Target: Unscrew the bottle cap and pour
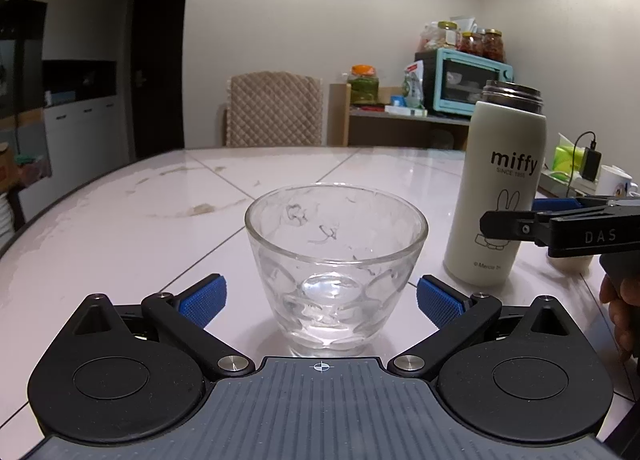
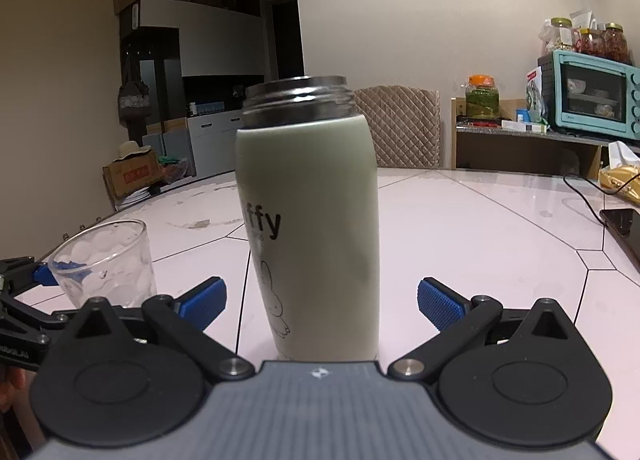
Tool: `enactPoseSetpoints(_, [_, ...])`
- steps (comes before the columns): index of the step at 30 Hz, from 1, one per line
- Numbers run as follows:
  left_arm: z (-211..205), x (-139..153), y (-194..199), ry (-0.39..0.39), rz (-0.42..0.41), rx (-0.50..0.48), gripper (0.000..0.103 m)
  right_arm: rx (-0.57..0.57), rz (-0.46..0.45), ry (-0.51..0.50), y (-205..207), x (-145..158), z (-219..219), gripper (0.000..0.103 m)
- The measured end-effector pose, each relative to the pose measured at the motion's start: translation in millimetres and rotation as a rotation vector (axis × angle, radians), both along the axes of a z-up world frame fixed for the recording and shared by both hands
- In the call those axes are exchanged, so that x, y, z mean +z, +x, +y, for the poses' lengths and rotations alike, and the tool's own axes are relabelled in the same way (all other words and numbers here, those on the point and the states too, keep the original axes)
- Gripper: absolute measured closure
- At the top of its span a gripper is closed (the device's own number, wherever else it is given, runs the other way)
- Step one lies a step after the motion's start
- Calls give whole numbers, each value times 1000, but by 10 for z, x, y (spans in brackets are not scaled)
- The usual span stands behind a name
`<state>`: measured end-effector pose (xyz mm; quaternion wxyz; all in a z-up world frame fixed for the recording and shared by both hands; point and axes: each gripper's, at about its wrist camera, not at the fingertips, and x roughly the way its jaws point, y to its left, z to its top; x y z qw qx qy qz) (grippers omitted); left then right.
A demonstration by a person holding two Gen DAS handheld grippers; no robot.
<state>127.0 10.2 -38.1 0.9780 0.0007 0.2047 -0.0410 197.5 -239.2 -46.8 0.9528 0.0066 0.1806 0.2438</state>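
Observation:
A cream "miffy" bottle (image 2: 308, 220) stands upright on the white table, its cap off and its steel threaded neck bare. It also shows in the left wrist view (image 1: 500, 188) at the right. My right gripper (image 2: 322, 300) is open, its blue pads either side of the bottle's lower body, not touching. A clear empty glass (image 1: 336, 272) stands on the table between the open pads of my left gripper (image 1: 322, 298). The glass also shows in the right wrist view (image 2: 106, 264) at the left. The right gripper shows from the side in the left wrist view (image 1: 516, 216).
The white tiled table (image 1: 120, 220) has a curved edge at the left. A quilted chair back (image 1: 276, 108) stands behind it. A teal toaster oven (image 2: 592, 96) and jars sit on a side shelf. A phone (image 2: 624, 228) and cable lie at the table's right.

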Motion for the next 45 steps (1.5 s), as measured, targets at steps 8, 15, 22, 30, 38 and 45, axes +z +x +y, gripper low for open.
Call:
enactPoseSetpoints(8, [-40,34,-65,6,-10,9,0,-19,-1,31,-82,5,-49,0])
enactPoseSetpoints(15, [-61,42,-154,6,-7,25,0,-37,19,55,-242,12,-110,0])
enactPoseSetpoints(22, [-91,82,-319,16,-21,49,0,-54,44,102,-417,17,-191,0])
enactPoseSetpoints(30, [-119,102,-516,19,-30,68,0,-96,51,95,-622,80,-259,0])
enactPoseSetpoints(38, [-188,151,-752,24,-38,87,0,-86,19,84,-904,150,-282,0])
enactPoseSetpoints(45, [-264,162,-932,23,-34,99,0,-76,-2,76,-1095,199,-309,0])
